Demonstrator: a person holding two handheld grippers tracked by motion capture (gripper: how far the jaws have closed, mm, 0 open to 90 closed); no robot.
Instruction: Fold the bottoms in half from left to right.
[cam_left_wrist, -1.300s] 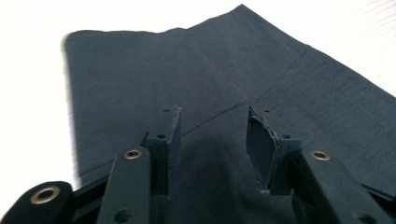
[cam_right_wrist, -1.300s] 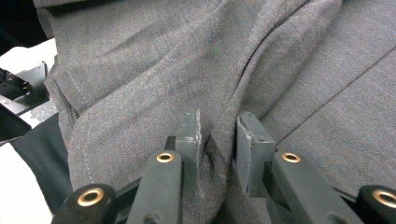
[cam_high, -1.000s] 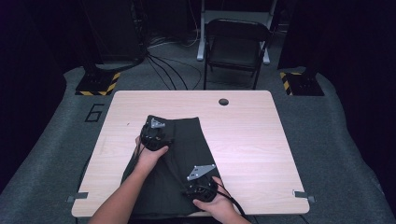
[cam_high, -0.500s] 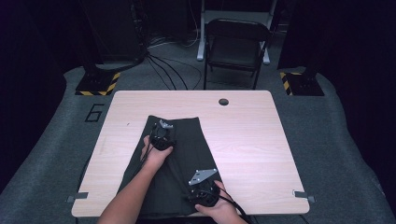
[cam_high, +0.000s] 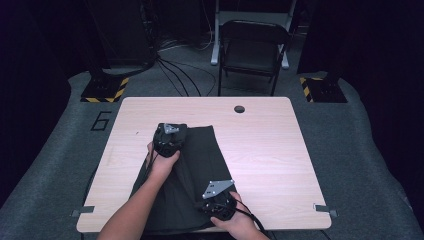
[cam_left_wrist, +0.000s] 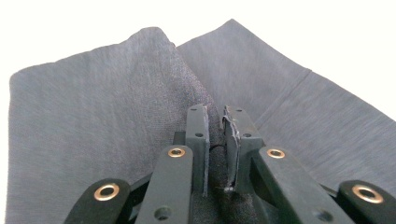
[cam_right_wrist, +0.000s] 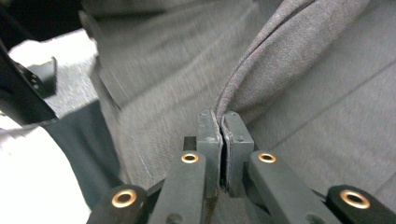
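Since a second ago the left tongs (cam_high: 169, 138) have shifted slightly toward the far end of the dark cloth (cam_high: 200, 160), while the right tongs (cam_high: 218, 196) have stayed near the front edge of the bench (cam_high: 280, 150).

The cloth lies lengthwise, its long axis running from the person's edge of the bench toward the far side and leaning a little to the right. Its far end stops short of the round hole (cam_high: 239, 109) in the bench. A large "6" (cam_high: 101, 120) is painted on the floor to the left of the bench.

In the left gripper view the left tongs (cam_left_wrist: 215, 140) are nearly closed, with a ridge of grey cloth (cam_left_wrist: 93, 116) pinched between them. In the right gripper view the right tongs (cam_right_wrist: 219, 140) are pressed tight on a raised fold of cloth (cam_right_wrist: 280, 51).
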